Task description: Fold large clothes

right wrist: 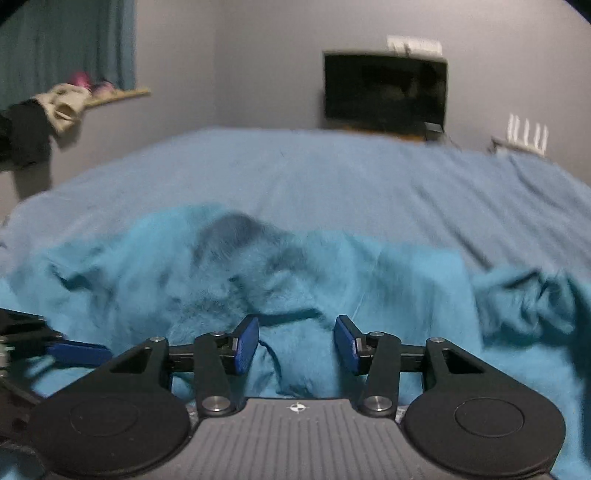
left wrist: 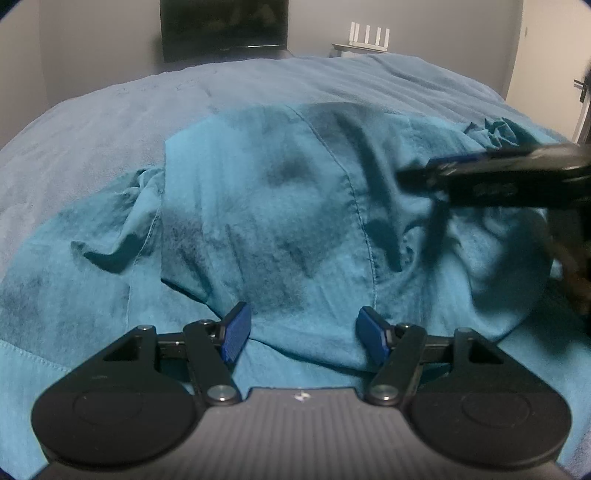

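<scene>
Teal garment [left wrist: 266, 206] rumpled on blue bedspread [left wrist: 110, 122]; both grippers' fingers [left wrist: 236, 332] parted, empty.

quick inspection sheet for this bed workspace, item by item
surface: bed with blue cover, wrinkled towards the far right.
job's things: teal garment, crumpled and creased, seams showing, spread over the near part of the bed; not yet folded.
clutter: nothing seen on the bed.
grippers: left claw open, low over the garment, cloth lying between its pads but not pinched; right claw open over bunched cloth, picture blurred.
cables: nothing seen.
surroundings: dark screen on the far wall, white router on a small shelf, curtain, clothes piled on a ledge.
</scene>
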